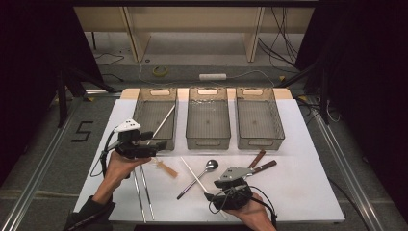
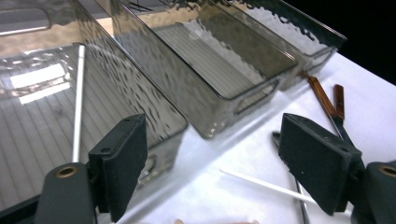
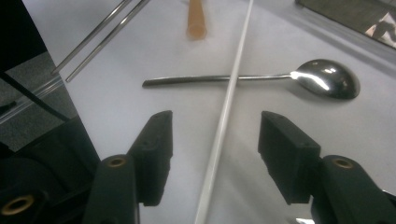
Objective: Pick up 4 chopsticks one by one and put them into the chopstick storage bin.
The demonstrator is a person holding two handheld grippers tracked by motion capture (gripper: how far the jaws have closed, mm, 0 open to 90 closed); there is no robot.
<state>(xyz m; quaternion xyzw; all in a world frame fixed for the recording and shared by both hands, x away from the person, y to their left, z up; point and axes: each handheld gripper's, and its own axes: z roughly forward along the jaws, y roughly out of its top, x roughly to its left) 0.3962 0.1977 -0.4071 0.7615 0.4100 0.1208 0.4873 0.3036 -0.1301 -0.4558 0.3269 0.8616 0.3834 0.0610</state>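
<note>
**One white chopstick in the bin, my right gripper astride the other**

My left gripper [image 1: 153, 143] hangs at the near end of the leftmost bin [image 1: 155, 117], jaws spread wide with nothing between them. In the left gripper view its pads [image 2: 122, 161] stand well apart, and a white chopstick [image 2: 78, 100] lies inside that bin just ahead of the left pad, running lengthwise away from me. The middle bin [image 1: 208, 119] and the third bin [image 1: 258, 119] sit further to the right of that gripper.

On the white desk [image 1: 298, 187] between my two grippers lie two metal chopsticks [image 1: 143, 192], a wooden-handled utensil [image 1: 166, 168] and a spoon [image 1: 198, 178].

My right gripper [image 1: 222, 183] is held low over the desk with jaws partly open, gripping nothing. In the right gripper view the second white chopstick [image 3: 229, 105] runs straight out between the pads [image 3: 154, 154], touching neither, and crosses over the spoon's handle just ahead of them; the spoon's bowl lies ahead and to the right. Two brown-handled utensils [image 1: 262, 161] rest on the desk beyond this gripper, to its right.
</note>
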